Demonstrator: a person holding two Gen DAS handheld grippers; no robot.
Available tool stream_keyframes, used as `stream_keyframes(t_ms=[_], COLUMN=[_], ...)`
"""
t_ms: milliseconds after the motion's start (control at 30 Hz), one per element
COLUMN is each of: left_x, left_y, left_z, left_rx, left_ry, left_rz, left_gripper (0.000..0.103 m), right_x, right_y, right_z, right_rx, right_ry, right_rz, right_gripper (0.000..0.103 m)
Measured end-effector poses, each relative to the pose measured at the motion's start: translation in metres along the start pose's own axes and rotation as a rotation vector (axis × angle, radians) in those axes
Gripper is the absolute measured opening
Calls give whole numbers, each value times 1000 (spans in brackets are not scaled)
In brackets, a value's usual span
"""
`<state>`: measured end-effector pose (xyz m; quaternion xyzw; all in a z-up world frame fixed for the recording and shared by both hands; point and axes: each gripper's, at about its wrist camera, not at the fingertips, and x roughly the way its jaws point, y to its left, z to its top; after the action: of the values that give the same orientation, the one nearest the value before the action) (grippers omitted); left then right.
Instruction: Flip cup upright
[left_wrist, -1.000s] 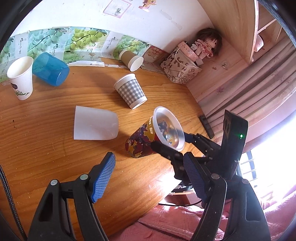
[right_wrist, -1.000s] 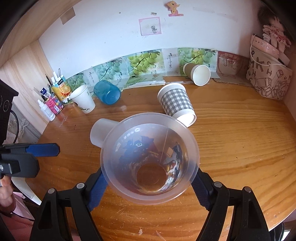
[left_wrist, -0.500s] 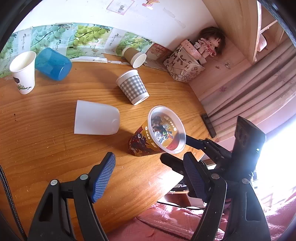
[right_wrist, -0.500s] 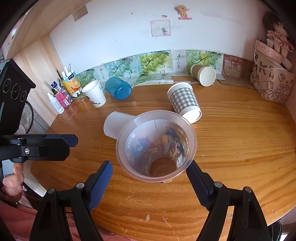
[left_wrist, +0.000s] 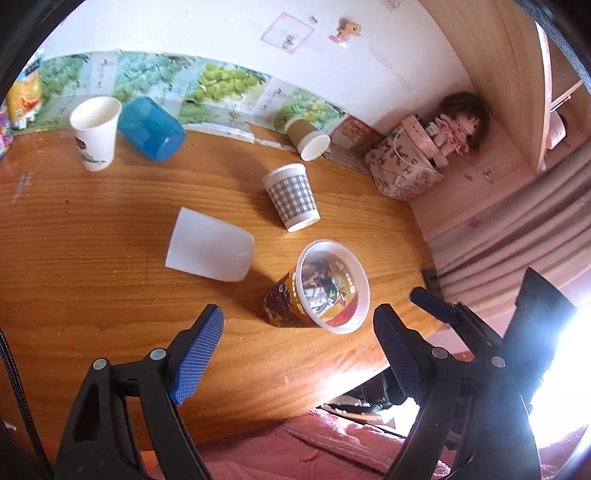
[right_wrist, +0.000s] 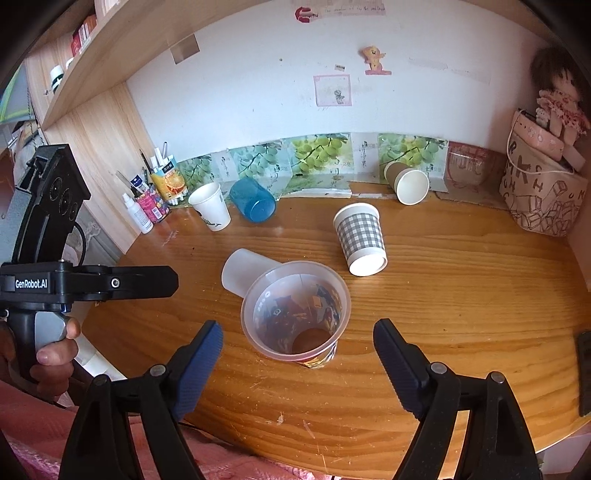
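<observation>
Now both my jaws gape empty; the printed cup (right_wrist: 295, 314) stands upright on the desk (right_wrist: 461, 295), a frosted cup (right_wrist: 245, 271) lying just behind it, a checked cup (right_wrist: 360, 238) beyond.

in the right wrist view the printed cup (right_wrist: 295, 314) is covering the near end of the frosted white cup (right_wrist: 245, 269) lying behind it. sunlight is washing out the lower right of the left wrist view, hiding part of the right gripper's body (left_wrist: 532, 332). small print on the wall notes (right_wrist: 332, 90) is staying too fine to read. the bottles (right_wrist: 147, 206) by the left wall are showing labels too small to make out.
</observation>
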<state>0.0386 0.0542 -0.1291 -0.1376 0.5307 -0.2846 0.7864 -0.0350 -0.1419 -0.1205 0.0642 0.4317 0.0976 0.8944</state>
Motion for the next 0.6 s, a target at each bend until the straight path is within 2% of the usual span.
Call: stream_keyframes(t_ms=[133,300,400,600], left_x=[-8,-27,-48,-74], left_y=[-16,-40,-57,-99], left_z=[1,7,7,-6], left_rx=[-32,-44,-70,-28], left_ry=[-58,-169,-296,-525], left_rz=[91,198,268,469], left_gripper=[86,86,86,86], right_x=[-15,-31,-49,-86], right_y=[-13,-27,-28,-27], right_z=[16,35,45,53], right_rx=[14,82,79,57], right_ry=[-19,-45,-100,-212], right_rz=[-4,16,34,73], right_gripper=[84,85,85,87])
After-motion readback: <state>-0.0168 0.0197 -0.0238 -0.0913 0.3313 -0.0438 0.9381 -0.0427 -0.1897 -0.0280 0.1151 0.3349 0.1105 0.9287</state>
